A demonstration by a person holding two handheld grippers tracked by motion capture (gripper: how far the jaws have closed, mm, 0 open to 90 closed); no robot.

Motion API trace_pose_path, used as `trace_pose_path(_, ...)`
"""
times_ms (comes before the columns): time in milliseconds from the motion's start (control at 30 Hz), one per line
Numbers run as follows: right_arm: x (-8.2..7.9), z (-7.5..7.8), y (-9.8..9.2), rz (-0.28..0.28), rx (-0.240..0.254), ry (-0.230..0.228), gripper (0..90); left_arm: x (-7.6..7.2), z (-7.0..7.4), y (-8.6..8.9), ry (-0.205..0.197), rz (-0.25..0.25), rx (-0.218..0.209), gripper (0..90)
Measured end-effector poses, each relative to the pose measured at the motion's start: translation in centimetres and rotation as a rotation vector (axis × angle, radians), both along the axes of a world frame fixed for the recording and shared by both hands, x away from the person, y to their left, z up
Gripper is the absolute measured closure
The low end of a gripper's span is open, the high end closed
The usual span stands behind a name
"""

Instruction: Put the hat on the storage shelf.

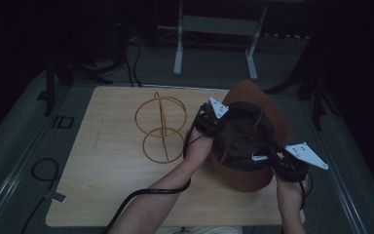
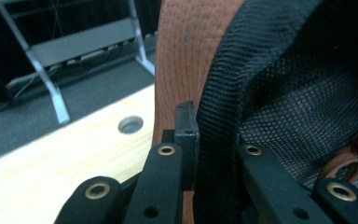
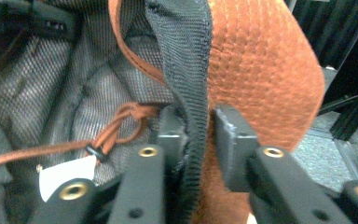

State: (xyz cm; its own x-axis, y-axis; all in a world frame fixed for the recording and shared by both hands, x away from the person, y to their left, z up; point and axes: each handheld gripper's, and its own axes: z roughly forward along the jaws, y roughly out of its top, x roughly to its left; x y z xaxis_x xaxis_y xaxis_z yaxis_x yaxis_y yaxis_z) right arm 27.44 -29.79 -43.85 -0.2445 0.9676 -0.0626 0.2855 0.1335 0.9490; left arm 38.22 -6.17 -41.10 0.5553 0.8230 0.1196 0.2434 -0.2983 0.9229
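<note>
A brown brimmed hat [image 1: 253,95] is held upside down over the right side of the wooden table [image 1: 107,185], its black mesh lining [image 1: 243,129] facing up. My left gripper [image 1: 215,122] grips its left rim. In the left gripper view the jaws [image 2: 216,140] are shut on the black inner band [image 2: 214,93], beside the brown brim [image 2: 186,51]. My right gripper [image 1: 269,155] is at the hat's near right rim. In the right gripper view the band [image 3: 191,93] hangs between the jaws [image 3: 198,135]; the right pad [image 3: 233,140] stands just clear of it. A brown cord [image 3: 121,126] with a white tag [image 3: 63,179] lies inside.
A golden wire stand of hoops [image 1: 161,127] stands on the table left of the hat. The table has a round hole [image 2: 130,124] near its far edge. A metal frame's legs [image 1: 177,48] and cables [image 1: 44,168] are on the floor around the table.
</note>
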Motion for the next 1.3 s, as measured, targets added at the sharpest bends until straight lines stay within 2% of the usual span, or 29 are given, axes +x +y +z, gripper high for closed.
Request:
trace_pose_path(133, -0.9, 0.3, -0.4, 0.025, 0.020, -0.012, 56.0, -0.7, 1.1, -0.2, -0.052, -0.010, 0.005, 86.0)
trace_pose_path(267, -1.9, 0.7, -0.8, 0.089, 0.057, -0.018, 39.7, -1.2, 1.9, -0.1, -0.093, -0.012, -0.002, 86.0)
trace_pose_path(300, -2.2, 0.8, -1.0, 0.099, 0.061, -0.026, 38.9, -1.3, 2.0, 0.0, -0.101, -0.019, -0.009, 85.9)
trace_pose_path(367, -2.8, 1.3, -1.5, 0.113, 0.075, -0.045, 36.1, -1.6, 2.2, 0.1, -0.128, -0.011, 0.008, 85.9)
trace_pose_path(433, -3.4, 1.7, -2.2, 0.112, 0.072, -0.066, 36.5, -1.7, 2.4, 0.4, -0.150, -0.014, -0.003, 85.9)
trace_pose_path(533, -3.9, 2.2, -3.8, 0.081, 0.047, -0.088, 40.6, -1.9, 2.8, 1.2, -0.193, -0.054, -0.038, 85.8)
trace_pose_path(567, -3.9, 2.2, -4.4, 0.071, 0.040, -0.088, 41.7, -1.9, 2.9, 1.6, -0.206, -0.093, -0.067, 85.8)
trace_pose_path(633, -3.9, 2.1, -5.7, 0.053, 0.044, -0.075, 42.0, -2.1, 3.2, 2.2, -0.240, -0.114, -0.075, 85.8)
trace_pose_path(667, -3.8, 1.9, -6.2, 0.046, 0.050, -0.068, 43.3, -2.0, 3.3, 2.6, -0.244, -0.149, -0.101, 85.8)
trace_pose_path(733, -3.8, 1.6, -7.2, 0.031, 0.050, -0.055, 43.4, -2.1, 3.6, 3.3, -0.268, -0.163, -0.117, 85.8)
trace_pose_path(767, -3.8, 1.4, -7.6, 0.023, 0.046, -0.053, 44.6, -2.0, 3.8, 3.8, -0.266, -0.202, -0.154, 85.7)
trace_pose_path(833, -3.9, 1.2, -8.3, 0.013, 0.040, -0.051, 45.0, -1.8, 4.0, 4.5, -0.276, -0.227, -0.192, 85.7)
trace_pose_path(867, -3.9, 1.1, -8.5, 0.012, 0.041, -0.053, 45.0, -1.6, 4.1, 4.8, -0.267, -0.258, -0.228, 85.7)
trace_pose_path(1000, -4.1, 0.9, -8.8, 0.040, 0.044, -0.063, 45.0, -1.2, 4.1, 5.8, -0.264, -0.302, -0.310, 85.7)
trace_pose_path(1067, -4.1, 0.9, -8.6, 0.063, 0.047, -0.067, 45.1, -1.1, 4.0, 6.2, -0.262, -0.352, -0.364, 85.7)
trace_pose_path(1100, -4.1, 0.9, -8.5, 0.078, 0.043, -0.071, 45.1, -1.0, 3.9, 6.3, -0.265, -0.367, -0.375, 85.6)
trace_pose_path(1133, -4.1, 0.9, -8.3, 0.089, 0.038, -0.077, 45.2, -1.0, 3.9, 6.4, -0.259, -0.404, -0.402, 85.6)
trace_pose_path(1300, -4.0, 1.0, -7.2, 0.186, 0.027, -0.097, 46.9, -1.1, 4.0, 6.2, -0.267, -0.511, -0.448, 85.7)
